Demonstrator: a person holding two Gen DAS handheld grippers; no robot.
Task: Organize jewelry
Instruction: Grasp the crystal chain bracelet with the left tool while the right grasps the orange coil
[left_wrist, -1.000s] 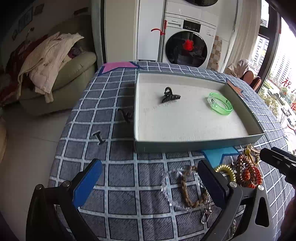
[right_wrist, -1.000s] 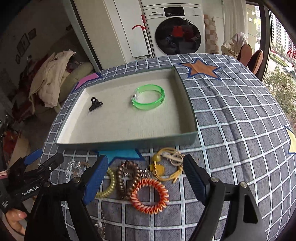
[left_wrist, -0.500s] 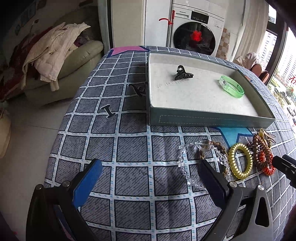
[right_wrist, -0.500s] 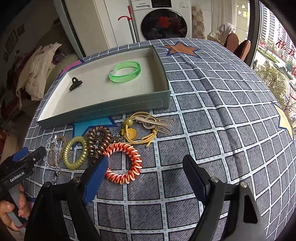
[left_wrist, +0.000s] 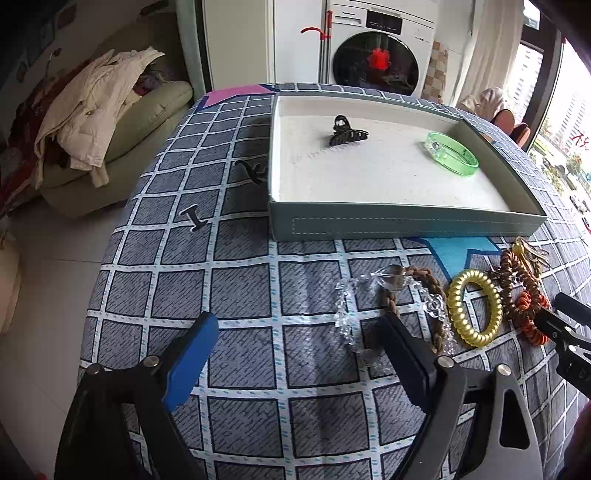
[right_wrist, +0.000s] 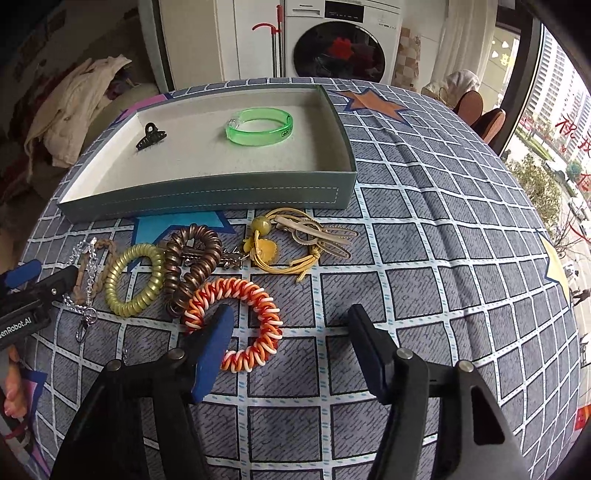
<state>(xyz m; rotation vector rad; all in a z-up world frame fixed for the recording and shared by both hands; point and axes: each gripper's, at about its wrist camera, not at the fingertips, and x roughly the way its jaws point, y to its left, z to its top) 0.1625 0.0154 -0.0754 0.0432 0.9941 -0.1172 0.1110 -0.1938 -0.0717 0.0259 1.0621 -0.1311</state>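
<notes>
A grey-green tray (left_wrist: 406, 223) (right_wrist: 207, 195) holds a black claw clip (left_wrist: 345, 134) (right_wrist: 149, 136) and a green bangle (left_wrist: 450, 155) (right_wrist: 258, 127). In front of it lie a clear bead chain with a brown braid (left_wrist: 391, 295) (right_wrist: 90, 273), a gold coil tie (left_wrist: 474, 312) (right_wrist: 135, 278), a brown coil tie (right_wrist: 192, 266), an orange-white coil tie (right_wrist: 236, 317) and a yellow cord piece with clips (right_wrist: 295, 240). My left gripper (left_wrist: 299, 343) is open just before the chain. My right gripper (right_wrist: 290, 325) is open around the orange tie's right side.
The table has a grey checked cloth (left_wrist: 184, 295) with star patches. A sofa with clothes (left_wrist: 92, 122) stands left of the table. A washing machine (right_wrist: 343, 40) is behind it. The table edge falls off to the left and right.
Both grippers have drawn back and lowered toward the jewelry in front of the tray. The right gripper now sits at the orange coil tie. Both stay open.
</notes>
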